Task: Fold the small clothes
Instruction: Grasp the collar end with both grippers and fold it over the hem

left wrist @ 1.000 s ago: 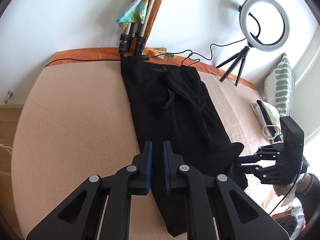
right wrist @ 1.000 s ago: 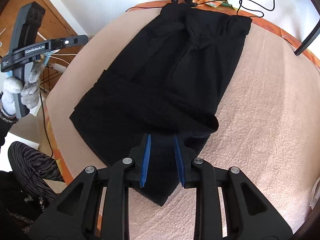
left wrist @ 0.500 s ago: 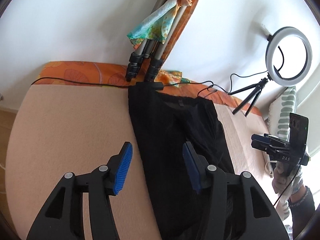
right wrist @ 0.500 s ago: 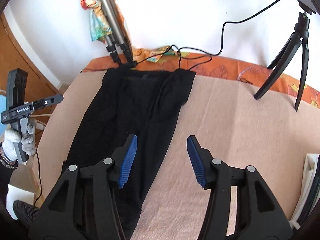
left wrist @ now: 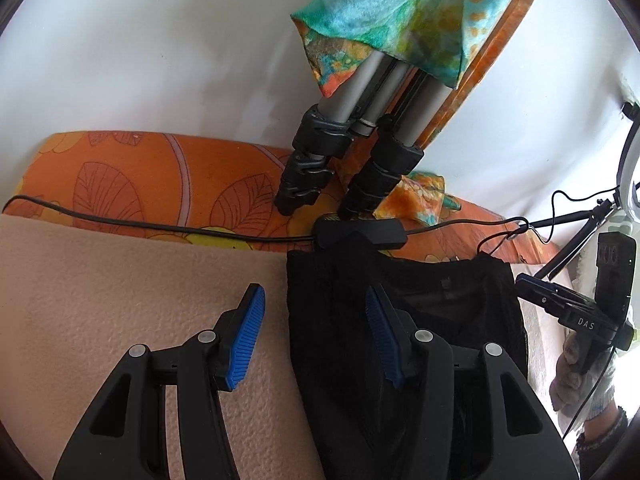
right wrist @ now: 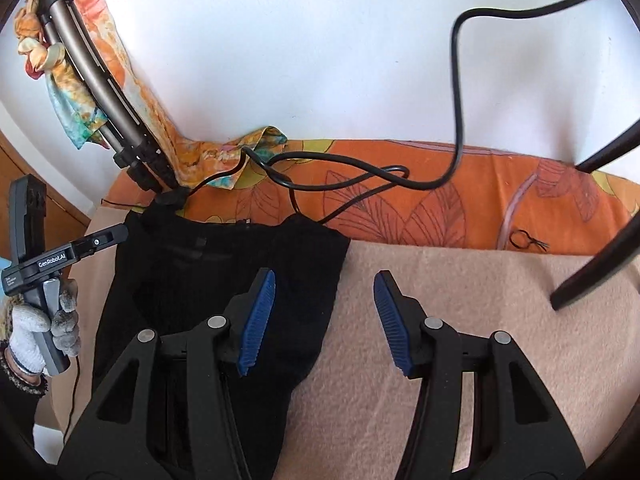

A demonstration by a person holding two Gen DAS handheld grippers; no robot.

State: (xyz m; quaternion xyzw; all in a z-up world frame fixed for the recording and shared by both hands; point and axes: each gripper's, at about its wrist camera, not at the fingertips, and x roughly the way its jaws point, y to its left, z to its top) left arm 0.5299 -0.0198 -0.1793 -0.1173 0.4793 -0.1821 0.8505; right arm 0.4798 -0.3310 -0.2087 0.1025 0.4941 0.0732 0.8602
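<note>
A black garment (left wrist: 440,320) lies flat on the beige blanket (left wrist: 120,300), its top edge near the orange bed edge. My left gripper (left wrist: 316,332) is open and empty, its jaws straddling the garment's left edge near the top corner. In the right wrist view the garment (right wrist: 224,264) lies at left. My right gripper (right wrist: 326,318) is open and empty, straddling the garment's right edge near its top corner. Each gripper also shows in the other view: the right one (left wrist: 576,312), the left one (right wrist: 52,264).
Tripod legs (left wrist: 344,152) draped with a colourful scarf (left wrist: 400,20) stand on the orange patterned cover (left wrist: 140,184) just beyond the garment. Black cables (right wrist: 340,178) run along that cover. A ring-light stand leg (right wrist: 596,264) rests on the blanket at right. A white wall is behind.
Both grippers let go of the garment's lower end, opened, and moved forward to its top corners near the tripod.
</note>
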